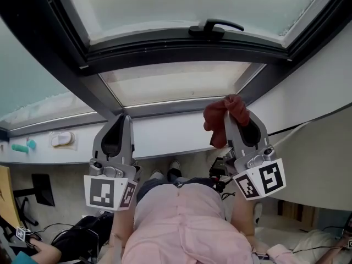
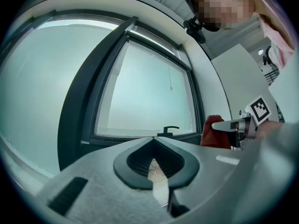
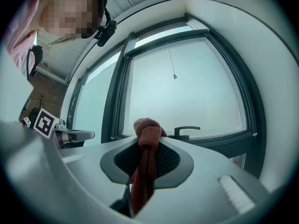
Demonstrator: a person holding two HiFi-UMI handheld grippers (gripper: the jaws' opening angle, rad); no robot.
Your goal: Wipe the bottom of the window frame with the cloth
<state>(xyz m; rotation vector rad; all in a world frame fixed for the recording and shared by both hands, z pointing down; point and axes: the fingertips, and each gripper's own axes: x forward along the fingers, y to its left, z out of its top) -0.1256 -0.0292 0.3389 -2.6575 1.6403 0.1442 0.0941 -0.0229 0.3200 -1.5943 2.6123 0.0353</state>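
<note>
— between the jaws of the right gripper [image 3: 148,141]: item 1, cloth [image 3: 145,171]. rating?
— red-brown knit, qty 1. jaws are closed on it mid-length. a knotted bunch sticks out past the tips and the tail hangs back twd the body. looks light, soft and limp, not fragile. the knit prob. grips the pads well, so low slip risk. hold point seems fine as is, w/ the bunch fwd as the wiping face. judged by eye only.
— item 2, left gripper [image 2: 155,141]?
— jaws together, nothing betw. them. in head view it sits abt level w/ the right gripper [image 1: 237,126], apart from it, both below the glass.
— target?
— window frame [image 1: 165,49], dark. its bottom rail runs across the upper part of head view. the cloth [image 1: 219,117] looks short of it and doesn't appear to touch.
— obstructions?
— handle [image 1: 214,27] sits on that rail, centre-right, so a wipe along it would have to lift over or go round. the lower pane and pale sill [image 1: 165,136] lie betw. grippers and rail. misc on the ledge at far left: white object [image 1: 61,139] and teal bits [image 1: 23,146], well apart from both grippers and likely no issue.
</note>
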